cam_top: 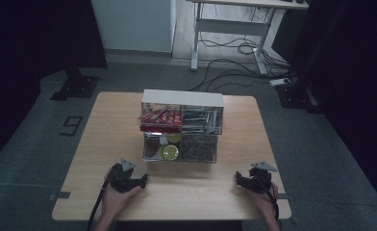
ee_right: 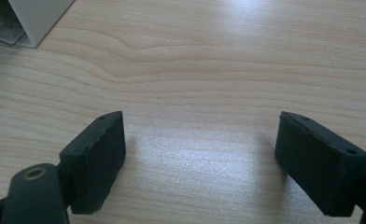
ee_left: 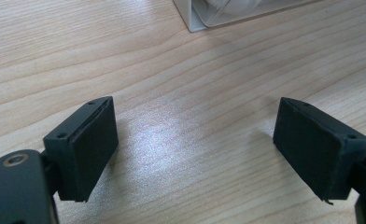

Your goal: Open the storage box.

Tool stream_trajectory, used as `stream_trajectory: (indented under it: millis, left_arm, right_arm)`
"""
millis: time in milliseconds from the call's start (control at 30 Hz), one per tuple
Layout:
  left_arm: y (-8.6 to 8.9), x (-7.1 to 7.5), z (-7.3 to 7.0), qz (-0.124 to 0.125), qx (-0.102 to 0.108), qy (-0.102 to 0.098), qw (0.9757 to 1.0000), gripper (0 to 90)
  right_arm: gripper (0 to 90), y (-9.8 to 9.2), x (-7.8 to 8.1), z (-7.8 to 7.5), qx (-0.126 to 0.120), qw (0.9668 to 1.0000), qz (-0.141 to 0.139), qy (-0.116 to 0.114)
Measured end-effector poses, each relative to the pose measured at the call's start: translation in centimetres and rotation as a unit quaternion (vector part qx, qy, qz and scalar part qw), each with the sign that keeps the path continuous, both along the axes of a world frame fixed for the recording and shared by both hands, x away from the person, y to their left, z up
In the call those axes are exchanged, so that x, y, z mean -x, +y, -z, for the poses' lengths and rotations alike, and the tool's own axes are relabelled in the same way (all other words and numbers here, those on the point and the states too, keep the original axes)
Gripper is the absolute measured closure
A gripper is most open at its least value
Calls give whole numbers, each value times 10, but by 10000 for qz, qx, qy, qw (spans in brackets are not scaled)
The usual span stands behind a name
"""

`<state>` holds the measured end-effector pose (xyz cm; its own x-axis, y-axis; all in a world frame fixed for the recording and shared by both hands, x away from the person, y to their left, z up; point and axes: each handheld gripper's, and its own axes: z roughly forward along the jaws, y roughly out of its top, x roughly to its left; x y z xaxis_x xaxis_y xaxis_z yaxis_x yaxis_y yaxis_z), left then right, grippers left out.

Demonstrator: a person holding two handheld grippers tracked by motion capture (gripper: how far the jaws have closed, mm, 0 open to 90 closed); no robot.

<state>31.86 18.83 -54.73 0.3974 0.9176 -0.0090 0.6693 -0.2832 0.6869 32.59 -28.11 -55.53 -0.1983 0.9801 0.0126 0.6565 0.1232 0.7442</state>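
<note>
Both grippers rest low on the wooden table [cam_top: 105, 125], near its bottom edge in the high view. The left gripper [cam_top: 143, 180] sits at lower left of centre, held in the left hand [cam_top: 115, 198]; the right gripper [cam_top: 236, 178] sits at lower right, held in the right hand [cam_top: 265, 198]. The two are well apart.

Jaws: in the left gripper view the left gripper [ee_left: 193, 149] has its jaws spread wide, bare wood between the pads [ee_left: 95, 147], nothing pinched. In the right gripper view the right gripper [ee_right: 200, 156] is the same: jaws spread wide, only table grain between them.

The drawer box [cam_top: 182, 98], a clear unit with a white top, stands at centre frame in the high view, above and between the two grippers, touching neither. One corner of it [ee_left: 190, 18] shows at the top edge of the left gripper view, beyond the jaws. Another corner [ee_right: 36, 18] shows at upper left of the right gripper view, also beyond the jaws.

Contents, seen through the clear fronts:
- upper left drawer: red packets [cam_top: 160, 117].
- upper right drawer: dark packets [cam_top: 201, 120], kind cannot be told.
- lower left drawer: yellow-green round lids [cam_top: 169, 152].
- lower right drawer: dark small items [cam_top: 198, 148], too dim to identify.
</note>
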Motion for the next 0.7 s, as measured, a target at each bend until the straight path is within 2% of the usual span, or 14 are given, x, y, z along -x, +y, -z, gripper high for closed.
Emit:
stream_trajectory:
  millis: [400,700]
  left_arm:
    - [3,2,-3,-211,-58,-98,9997,190]
    - [4,9,-15,-155,150,-233,9995,226]
  right_arm:
    - [179,-1,1,0,-25,10000,-55,-6]
    - [190,-1,1,0,-21,10000,-43,-23]
